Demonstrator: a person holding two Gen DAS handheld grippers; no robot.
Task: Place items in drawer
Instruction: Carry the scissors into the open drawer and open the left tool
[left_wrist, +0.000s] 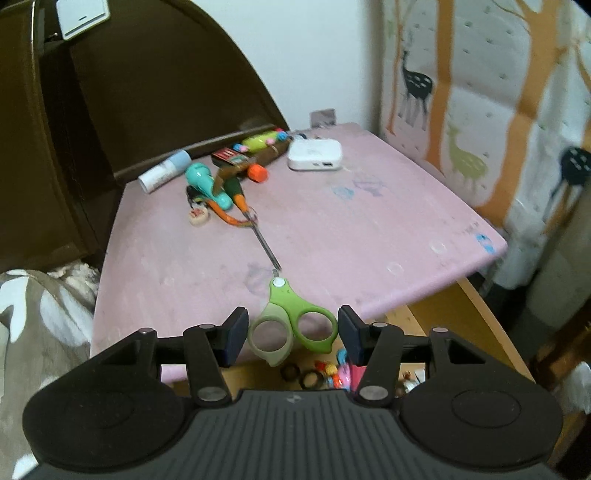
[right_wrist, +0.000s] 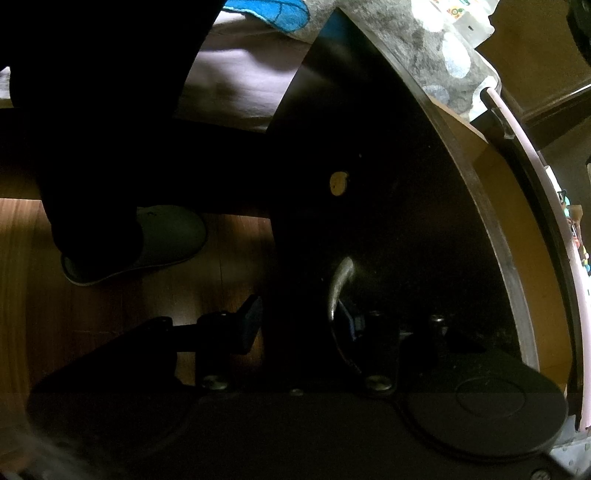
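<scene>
In the left wrist view, green scissors (left_wrist: 291, 319) sit between my left gripper's (left_wrist: 291, 334) open pads, handles toward me, over the front edge of the pink table (left_wrist: 369, 229). The pads do not touch the handles. Below, the open wooden drawer (left_wrist: 476, 325) holds small items (left_wrist: 325, 371). A pile of objects lies at the table's back: a teal toy (left_wrist: 208, 182), a screwdriver (left_wrist: 251, 218), a white tube (left_wrist: 164, 171). In the right wrist view, my right gripper (right_wrist: 299, 325) is open around the dark drawer front (right_wrist: 388, 206), by its metal handle (right_wrist: 338, 284).
A white box (left_wrist: 314, 155) sits at the table's back right. A dark headboard (left_wrist: 147, 85) stands behind the table and a deer-print curtain (left_wrist: 480, 92) hangs to the right. A slippered foot (right_wrist: 147, 240) stands on the wooden floor to the left of the drawer front.
</scene>
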